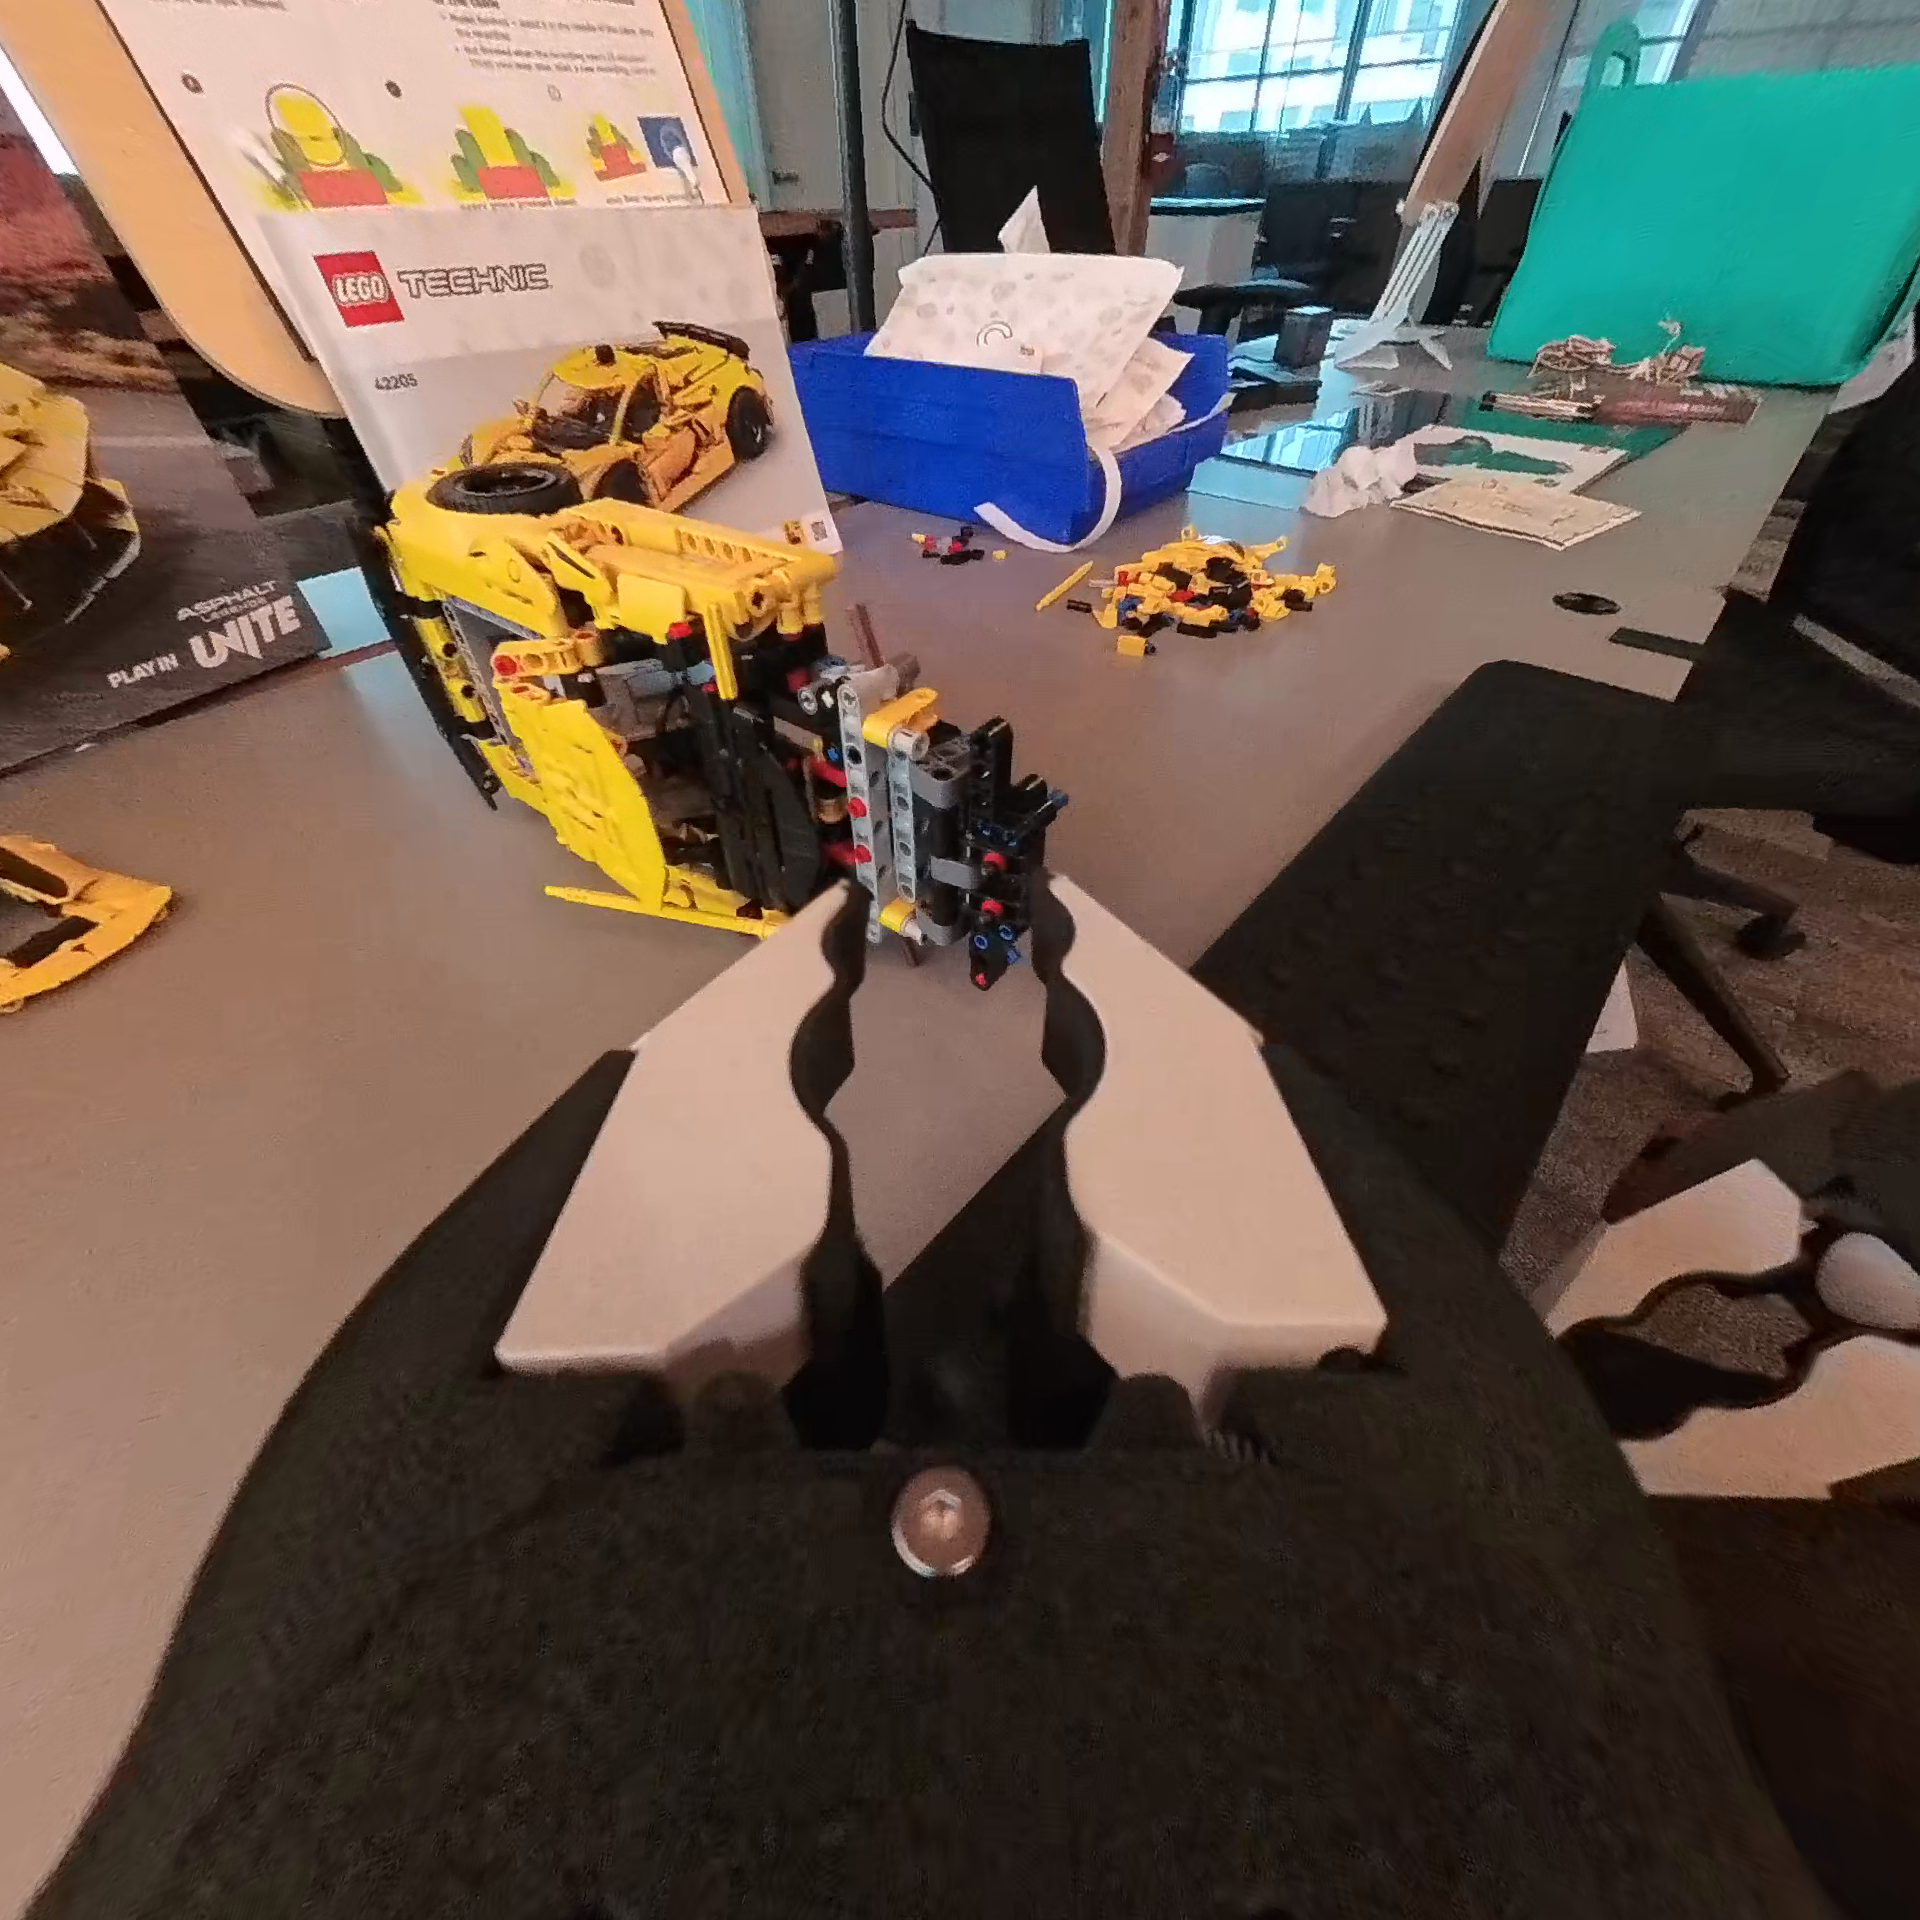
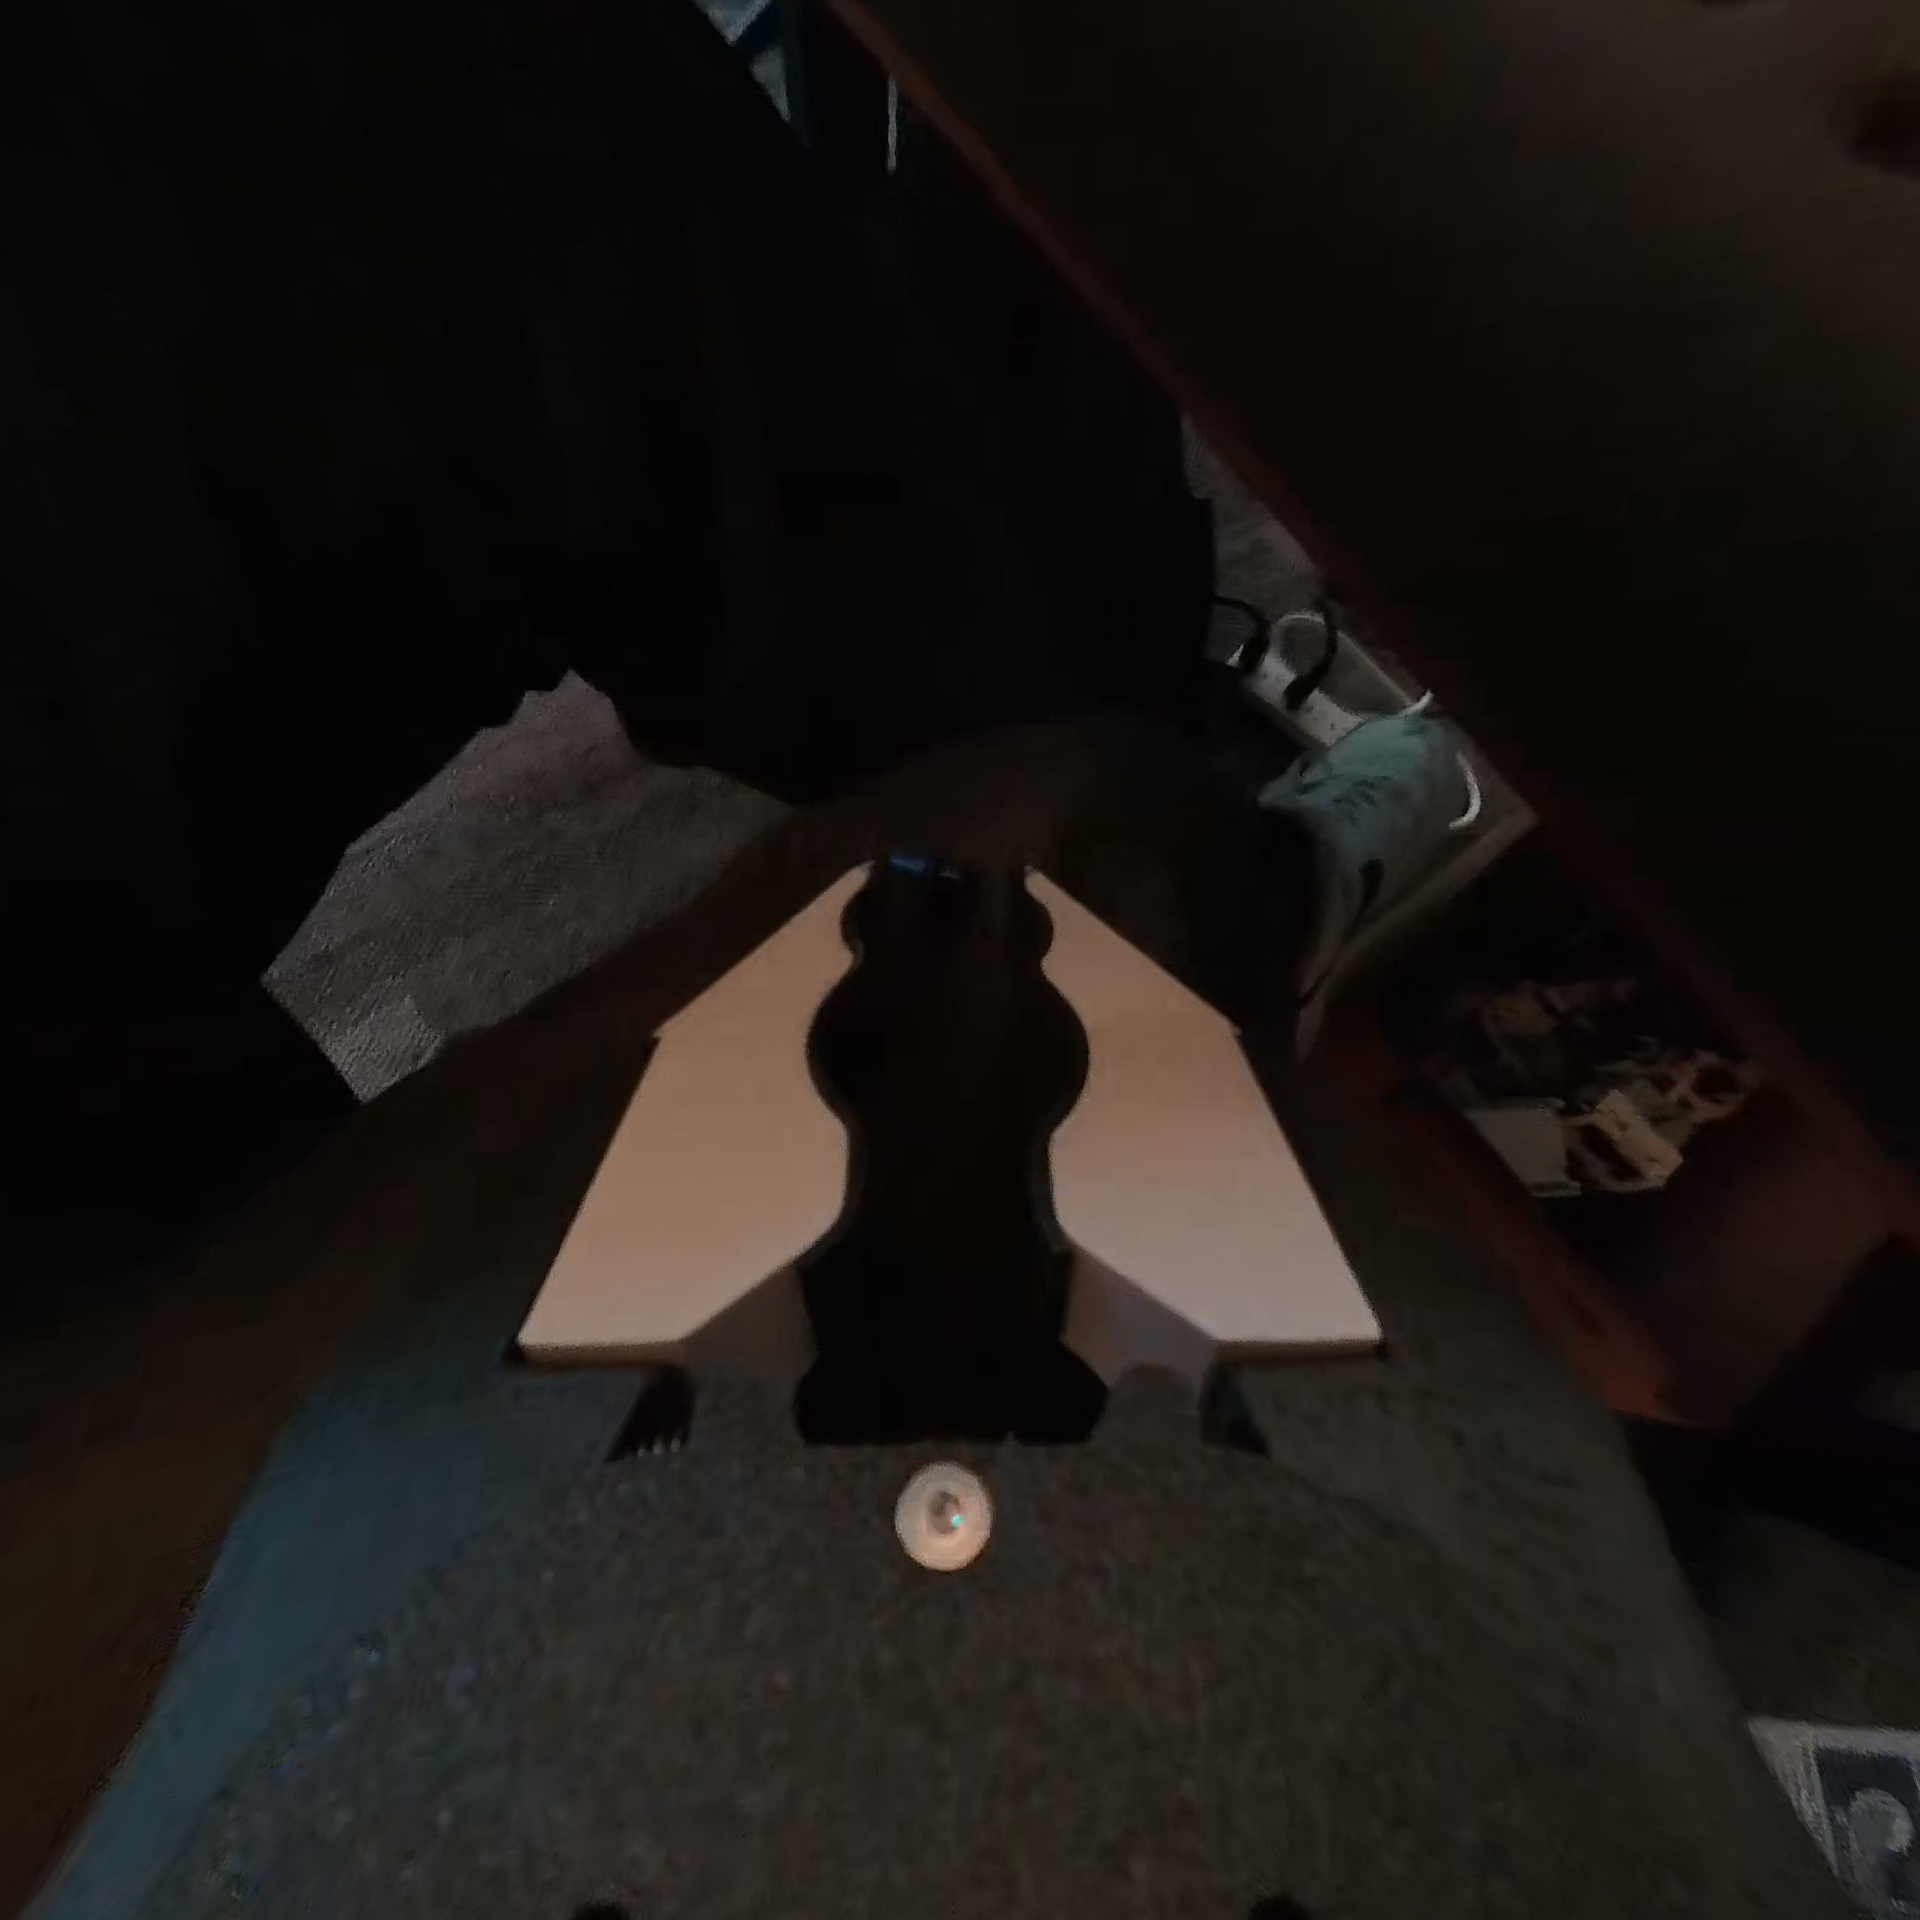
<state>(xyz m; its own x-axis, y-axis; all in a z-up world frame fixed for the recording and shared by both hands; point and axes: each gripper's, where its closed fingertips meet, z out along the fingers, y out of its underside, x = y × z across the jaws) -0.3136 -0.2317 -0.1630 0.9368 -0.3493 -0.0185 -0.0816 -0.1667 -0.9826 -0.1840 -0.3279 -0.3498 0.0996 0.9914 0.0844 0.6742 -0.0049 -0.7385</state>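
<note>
A yellow brick-built model car [image 1: 623, 665] lies on its side on the grey table [image 1: 312, 1039]. Its grey and black chassis end [image 1: 935, 831] points toward me. My left gripper [image 1: 945, 899] has that end between its fingertips, and both tips touch it. My right gripper [image 1: 1590, 1351] hangs off the table's right edge, low beside a chair. In the right wrist view, which is very dark, the right gripper [image 2: 943, 873] has its jaws a little apart. A small blue thing [image 2: 920, 862] shows at the tips, and I cannot tell whether it is gripped.
A pile of loose yellow and black bricks [image 1: 1205, 597] lies mid-table. Behind it stands a blue bin [image 1: 966, 436] holding paper bags. An instruction booklet [image 1: 582, 353] leans behind the car. A yellow body panel [image 1: 62, 914] lies at the left and a black chair [image 1: 1455, 883] stands at the right. The right wrist view shows carpet [image 2: 499, 883] and a power strip [image 2: 1299, 686]. Spacing between my two grippers at the tips: around 25 cm.
</note>
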